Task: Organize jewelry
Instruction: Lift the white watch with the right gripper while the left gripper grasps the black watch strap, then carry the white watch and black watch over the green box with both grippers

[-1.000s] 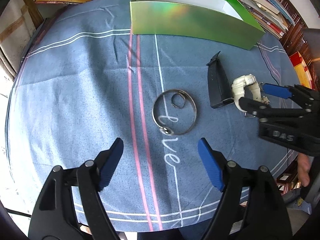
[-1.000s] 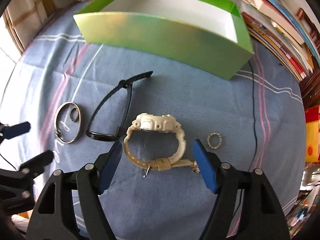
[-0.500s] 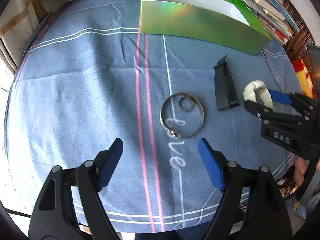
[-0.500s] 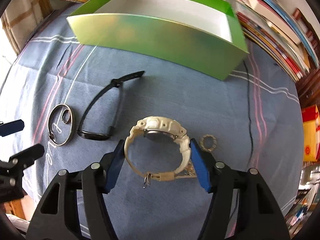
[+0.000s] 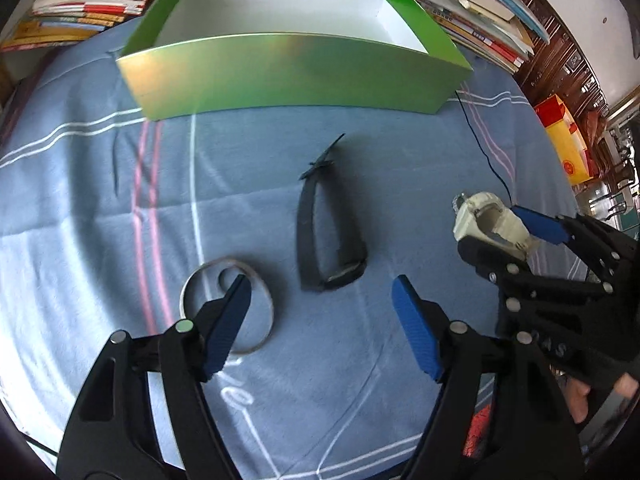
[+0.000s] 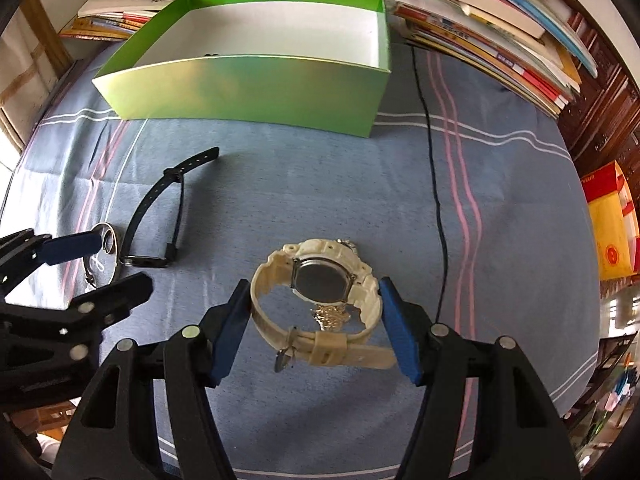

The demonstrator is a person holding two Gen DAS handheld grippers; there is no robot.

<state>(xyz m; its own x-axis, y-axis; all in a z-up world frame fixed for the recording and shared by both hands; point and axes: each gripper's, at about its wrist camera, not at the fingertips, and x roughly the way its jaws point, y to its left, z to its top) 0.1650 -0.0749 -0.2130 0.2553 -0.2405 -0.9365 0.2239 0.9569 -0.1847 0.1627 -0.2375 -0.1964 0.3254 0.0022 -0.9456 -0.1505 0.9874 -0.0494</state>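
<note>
Right tongs (image 6: 314, 328) pinching cream watch (image 6: 320, 300), left tongs (image 5: 320, 324) spread, tablecloth (image 5: 248, 184) lettering unreadable

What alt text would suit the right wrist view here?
The right gripper clamps a cream watch above a blue cloth; a black watch and silver bangle lie left, a green box behind.

Little readable writing on the table

White cursive letters on the blue striped cloth (image 5: 360, 168) run out from under the left gripper near the table's near edge; only "e" shapes show, the word cut off. Raised letters on the black right gripper's body (image 5: 560, 312) look like "AS", partly blurred. Book spines (image 6: 500, 40) along the far edge carry print too small to read.
</note>
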